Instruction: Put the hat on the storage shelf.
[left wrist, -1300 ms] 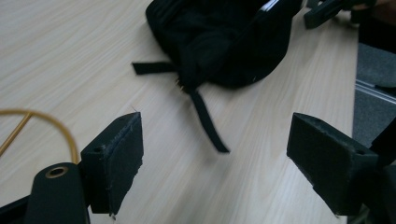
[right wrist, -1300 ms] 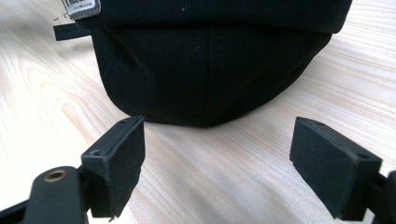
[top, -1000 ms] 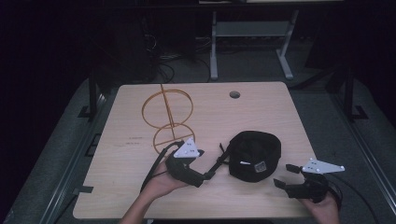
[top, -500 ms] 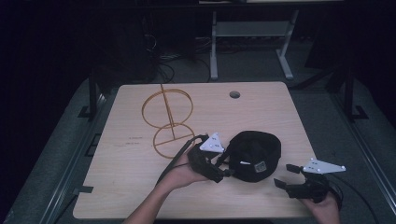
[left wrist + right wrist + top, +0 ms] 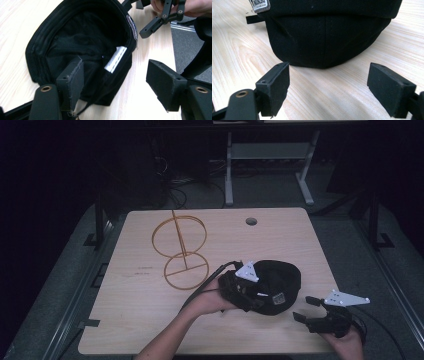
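On the light wooden table (image 5: 140, 320), near its front right part, lies a black cap (image 5: 280, 285), opening up, white inner label (image 5: 115, 59) showing in the left gripper view. Left gripper (image 5: 115, 82) is at the cap's left rim: one jaw sits inside the opening over the black lining, other jaw outside over bare wood, rim between them. Jaws have just been closing but pads don't press the fabric yet, gap visible on both sides. In the high view the left gripper (image 5: 245, 292) overlaps the cap's left edge, hand (image 5: 207, 301) behind it. Right gripper (image 5: 306, 309) sits just right of the cap, low at table front, jaws spread wide, nothing between them; in the right gripper view the cap's crown (image 5: 324, 37) is just ahead of the pads, grey brand patch (image 5: 259, 5) at top left. Orange wire stand (image 5: 181, 251) stands at table's left-centre, well apart from the cap.
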